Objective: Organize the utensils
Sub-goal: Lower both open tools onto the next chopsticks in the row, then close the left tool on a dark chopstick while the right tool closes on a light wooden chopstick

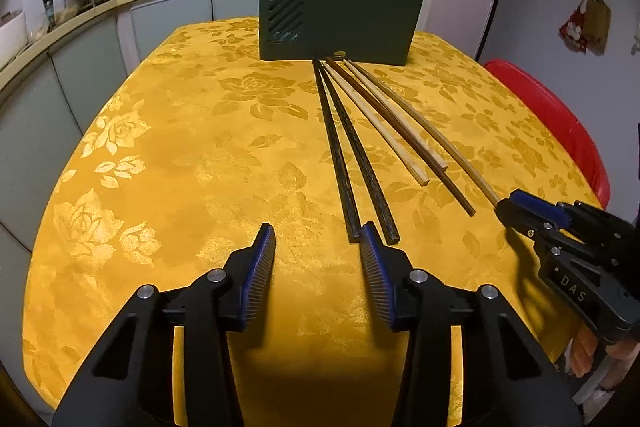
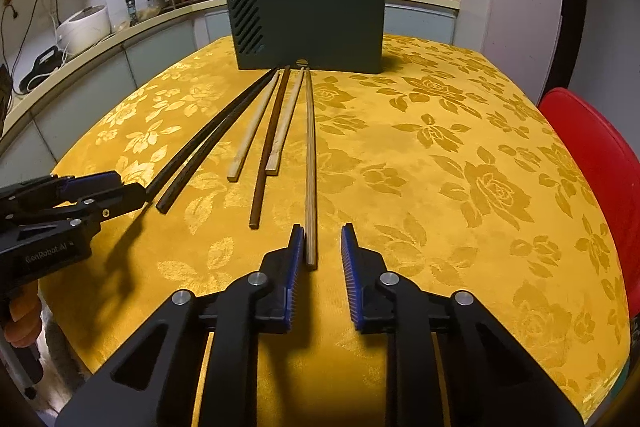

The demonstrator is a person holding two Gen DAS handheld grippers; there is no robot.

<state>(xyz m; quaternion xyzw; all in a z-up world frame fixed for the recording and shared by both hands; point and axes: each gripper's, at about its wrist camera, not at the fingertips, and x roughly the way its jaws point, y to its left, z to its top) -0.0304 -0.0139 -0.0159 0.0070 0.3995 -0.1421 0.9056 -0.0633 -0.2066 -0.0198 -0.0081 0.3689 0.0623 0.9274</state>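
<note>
We see a yellow floral tablecloth (image 2: 460, 163) with a dark green holder (image 2: 310, 27) at its far edge; chopsticks already lean inside it. Six chopsticks (image 2: 276, 131) fan out on the cloth before the holder. A red chair (image 2: 596, 163) stands at the right. Readable writing: "DAS" on the right gripper (image 2: 321, 247), "GenRobot.AI" on the left gripper (image 1: 319, 241).

Left jaws stand partly spread, with nothing between them; the two dark chopsticks (image 1: 352, 163) end at the right fingertip. Right jaws are narrowly spread around the near end of the pale chopstick (image 2: 310, 167), which touches the left pad.
</note>
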